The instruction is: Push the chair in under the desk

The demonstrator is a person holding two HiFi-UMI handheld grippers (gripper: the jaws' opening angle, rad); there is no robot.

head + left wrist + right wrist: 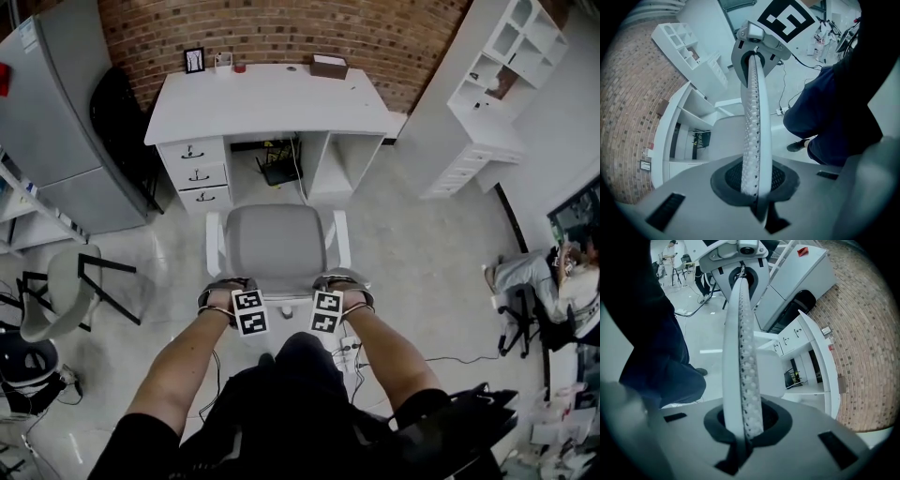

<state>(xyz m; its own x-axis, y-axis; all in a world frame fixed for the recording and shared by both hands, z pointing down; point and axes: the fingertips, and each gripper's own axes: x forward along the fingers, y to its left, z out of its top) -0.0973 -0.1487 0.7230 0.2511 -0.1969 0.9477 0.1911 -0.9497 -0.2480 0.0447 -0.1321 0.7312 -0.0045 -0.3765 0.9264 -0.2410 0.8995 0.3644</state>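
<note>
Left tongs [228, 284], right tongs [342, 279] pinch chair [277, 239]; seat faces desk [272, 98], seemingly.

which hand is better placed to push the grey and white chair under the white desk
Neither: the left gripper and right gripper are both shut on the white perforated backrest edge of the grey-seated chair, either side of centre, lined up with the white desk. Push with both.

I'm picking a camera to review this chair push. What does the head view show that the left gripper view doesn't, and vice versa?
Only the head view: the grey cabinet and the whole chair, not yet under the desk. Only the left gripper view: the left gripper clamped shut on the backrest along its perforated top edge. Both: the right gripper, brick wall, white shelf unit.
</note>
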